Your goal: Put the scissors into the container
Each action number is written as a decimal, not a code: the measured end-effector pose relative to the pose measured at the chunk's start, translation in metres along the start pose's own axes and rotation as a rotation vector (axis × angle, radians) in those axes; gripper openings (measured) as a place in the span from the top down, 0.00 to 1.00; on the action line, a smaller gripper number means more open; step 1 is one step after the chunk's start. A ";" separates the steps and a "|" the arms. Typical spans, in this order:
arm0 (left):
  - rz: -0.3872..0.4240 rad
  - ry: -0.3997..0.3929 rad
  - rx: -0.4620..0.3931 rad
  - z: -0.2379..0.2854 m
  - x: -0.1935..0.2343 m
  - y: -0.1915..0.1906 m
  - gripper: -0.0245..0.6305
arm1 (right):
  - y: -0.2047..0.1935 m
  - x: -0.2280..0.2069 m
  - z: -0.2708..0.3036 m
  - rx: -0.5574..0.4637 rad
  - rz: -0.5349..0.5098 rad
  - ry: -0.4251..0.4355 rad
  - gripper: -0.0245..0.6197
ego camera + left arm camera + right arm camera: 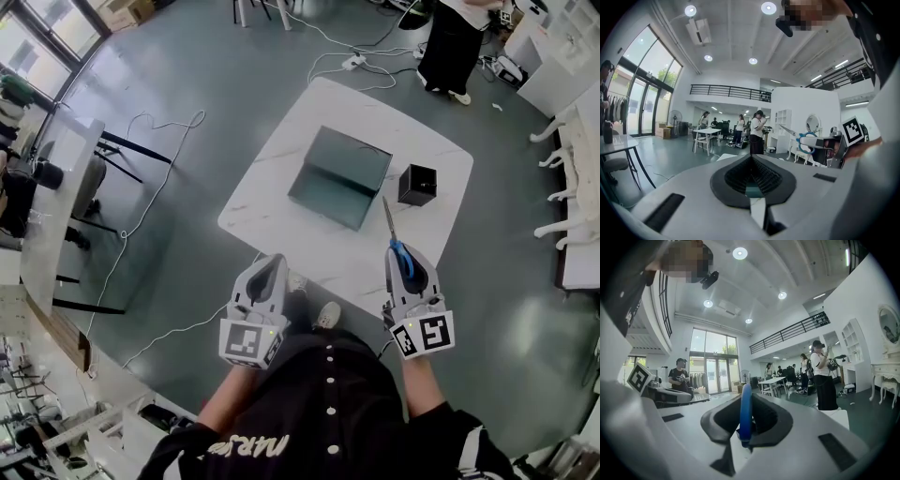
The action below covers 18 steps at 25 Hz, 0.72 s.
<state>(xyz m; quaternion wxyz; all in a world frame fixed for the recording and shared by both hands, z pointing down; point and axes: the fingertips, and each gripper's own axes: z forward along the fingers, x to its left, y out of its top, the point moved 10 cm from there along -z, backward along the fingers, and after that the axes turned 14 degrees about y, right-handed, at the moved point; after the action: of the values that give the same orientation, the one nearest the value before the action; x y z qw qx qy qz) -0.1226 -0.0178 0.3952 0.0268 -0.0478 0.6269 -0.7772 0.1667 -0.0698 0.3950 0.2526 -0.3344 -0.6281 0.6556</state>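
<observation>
The right gripper (406, 255) pinched the scissors (388, 218) by the blue handle, blades aimed at the black container (417, 185) for insertion; the left gripper (273, 262) had its jaws pressed together, empty.

The worktop (272, 159) looks like white stone, smooth with a soft sheen and faint grey veins. The scissors (394, 234) have bare shiny metal blades and glossy blue plastic handles. The container (417, 185) at the far right is matt black, and the open box (339, 176) beside it is dull grey-green. The left gripper (270, 272) and right gripper (405, 267) wear pale matt plastic with black ribbed lining. The floor (216, 84) is smooth and faintly glossy.
</observation>
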 end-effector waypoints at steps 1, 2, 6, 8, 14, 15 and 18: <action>-0.002 -0.002 0.004 0.005 0.002 0.000 0.92 | -0.001 -0.003 0.004 0.004 0.000 -0.001 0.87; -0.004 -0.005 0.008 0.011 0.004 0.001 0.92 | -0.003 -0.005 0.008 0.009 0.001 -0.001 0.87; -0.007 -0.035 0.005 0.039 0.011 0.004 0.92 | -0.006 -0.019 0.028 0.025 0.004 -0.003 0.87; -0.008 -0.053 0.001 0.055 0.016 0.008 0.92 | -0.005 -0.026 0.040 0.033 -0.001 -0.004 0.87; -0.002 -0.089 -0.006 0.102 0.035 0.026 0.92 | -0.001 -0.045 0.078 0.060 -0.027 -0.007 0.87; -0.002 -0.097 -0.002 0.109 0.039 0.026 0.92 | -0.002 -0.047 0.083 0.067 -0.030 -0.010 0.87; -0.002 -0.126 0.017 0.127 0.047 0.025 0.92 | -0.007 -0.050 0.097 0.084 -0.022 -0.020 0.87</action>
<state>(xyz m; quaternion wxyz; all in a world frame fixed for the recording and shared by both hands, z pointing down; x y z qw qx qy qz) -0.1565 -0.1512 0.3995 0.0658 -0.0970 0.6174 -0.7779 0.1250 -0.1701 0.4065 0.2673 -0.3099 -0.6063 0.6819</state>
